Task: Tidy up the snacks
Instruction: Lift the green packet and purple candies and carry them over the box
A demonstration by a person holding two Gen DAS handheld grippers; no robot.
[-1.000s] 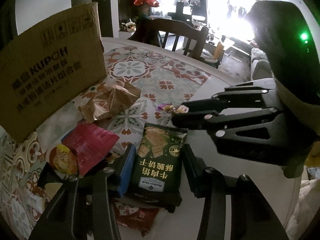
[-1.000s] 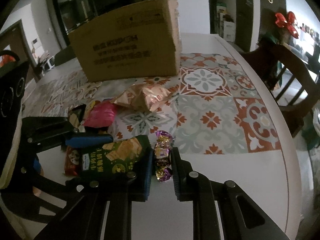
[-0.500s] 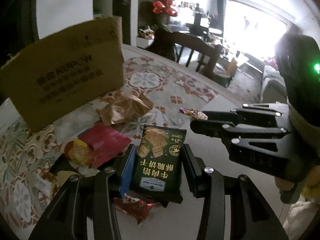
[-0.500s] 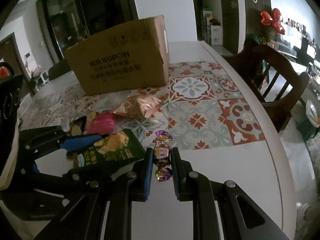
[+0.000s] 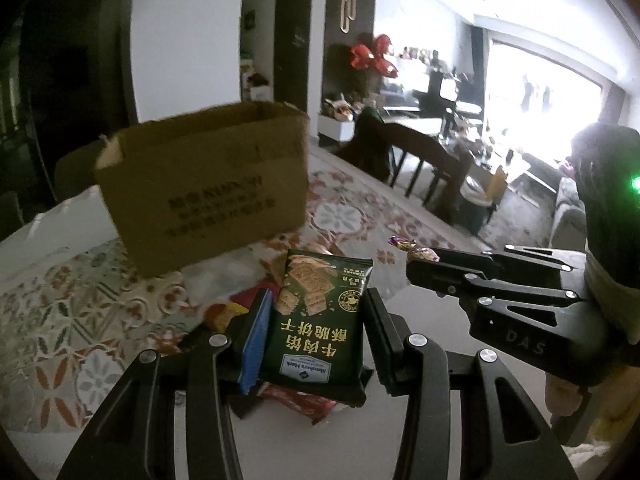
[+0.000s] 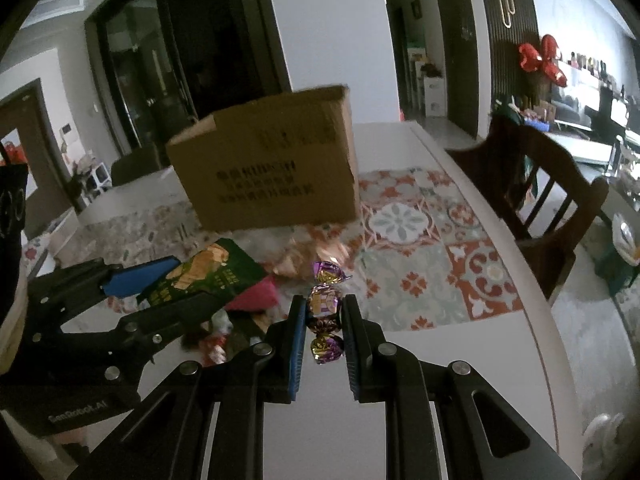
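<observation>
The left tool (image 5: 312, 320) was pinching a dark green cracker packet (image 5: 320, 316) by its side edges, label toward the camera, clear of the surface. Beneath and just left of that tool lay the remaining snacks, among them a red packet (image 6: 256, 296) and a crumpled gold wrapper (image 6: 316, 252), the latter blurred. Ahead of both tools stood an open cardboard box (image 5: 204, 184), top flaps up; its contents could not be seen. The right tool (image 6: 323, 312), beside the left one, was pressed together on a purple-wrapped candy (image 6: 324, 304) held upright between its pads, twisted ends showing above and below.

Judgement: the step in hand was carrying two picked items toward the box. The next move calls for bringing each tool over the box's open top and clearing its near wall before releasing.

The surface (image 6: 420, 344) was white, partly covered ahead of the tools by a patterned tile-print mat (image 6: 404, 224). To the right stood a dark wooden chair (image 6: 560, 200); beyond it, red balloons (image 6: 540, 60) and a brightly lit window (image 5: 540, 100).
</observation>
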